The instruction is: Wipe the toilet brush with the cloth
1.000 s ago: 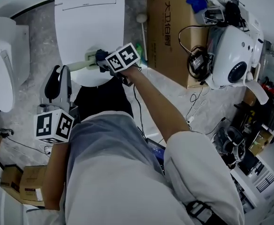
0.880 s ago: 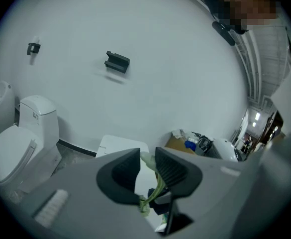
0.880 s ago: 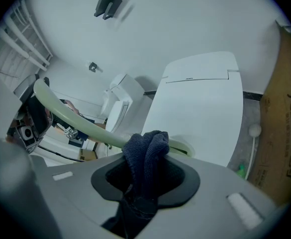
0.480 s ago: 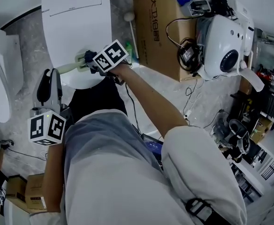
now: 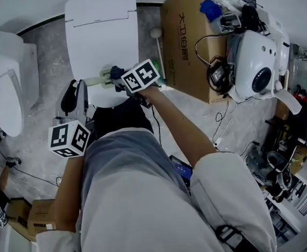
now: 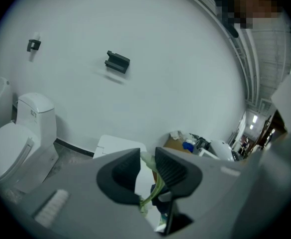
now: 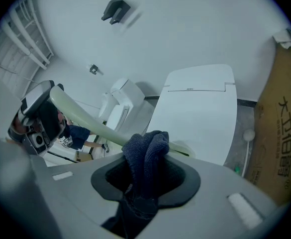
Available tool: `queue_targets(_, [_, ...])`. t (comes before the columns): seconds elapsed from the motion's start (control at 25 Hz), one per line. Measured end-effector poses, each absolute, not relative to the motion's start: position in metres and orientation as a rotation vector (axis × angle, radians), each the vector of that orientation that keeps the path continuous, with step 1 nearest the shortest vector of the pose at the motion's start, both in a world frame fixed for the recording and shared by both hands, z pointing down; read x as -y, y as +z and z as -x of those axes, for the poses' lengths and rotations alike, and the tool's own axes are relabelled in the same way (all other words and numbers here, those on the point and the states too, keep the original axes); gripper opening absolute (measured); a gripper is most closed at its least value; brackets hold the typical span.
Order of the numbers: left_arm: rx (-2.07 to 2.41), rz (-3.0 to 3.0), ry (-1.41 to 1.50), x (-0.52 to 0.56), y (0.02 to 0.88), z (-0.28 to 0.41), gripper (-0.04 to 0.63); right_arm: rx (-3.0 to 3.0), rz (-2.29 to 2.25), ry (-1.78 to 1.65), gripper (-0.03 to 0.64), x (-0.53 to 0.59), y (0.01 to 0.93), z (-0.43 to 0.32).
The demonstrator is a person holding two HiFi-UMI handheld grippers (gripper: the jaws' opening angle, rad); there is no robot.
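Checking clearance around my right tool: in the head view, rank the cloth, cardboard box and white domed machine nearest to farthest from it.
1. cloth, clamped in the right tool.
2. cardboard box, just to its right.
3. white domed machine, far right.

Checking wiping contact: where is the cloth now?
Head view centre: the cloth, clamped by the right gripper, lies against the brush handle over the toilet lid.
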State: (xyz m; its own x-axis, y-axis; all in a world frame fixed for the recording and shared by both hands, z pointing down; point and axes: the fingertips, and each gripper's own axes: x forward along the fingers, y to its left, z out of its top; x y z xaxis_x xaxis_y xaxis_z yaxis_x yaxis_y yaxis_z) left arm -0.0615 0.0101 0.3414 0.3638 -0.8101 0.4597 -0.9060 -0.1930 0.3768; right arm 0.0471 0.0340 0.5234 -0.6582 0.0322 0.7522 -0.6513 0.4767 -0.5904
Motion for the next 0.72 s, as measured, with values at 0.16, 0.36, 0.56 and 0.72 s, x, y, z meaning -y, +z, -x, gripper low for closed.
queue_targets(0.16, [1.472, -2.045, 0.204, -0.011, 0.339, 0.062, 0.0, 2.017, -0.543, 1.241, 0.109, -0.036, 0.508, -0.045])
queue_targets(0.36, [1.459, -2.052, 0.186, -0.011, 0.341, 0.065, 0.0, 2.06, -0.556, 1.218, 0.109, -0.035, 0.486, -0.04])
queue_targets(0.56, [1.437, -2.044, 0.157, -0.011, 0.339, 0.065, 0.0, 2.106, -0.576, 1.217, 0.109, -0.034, 0.46, -0.035])
queue_targets(0.72, [1.42, -2.048, 0.151, -0.012, 0.339, 0.065, 0.0, 2.133, -0.599, 1.208, 0.11, -0.036, 0.444, -0.03])
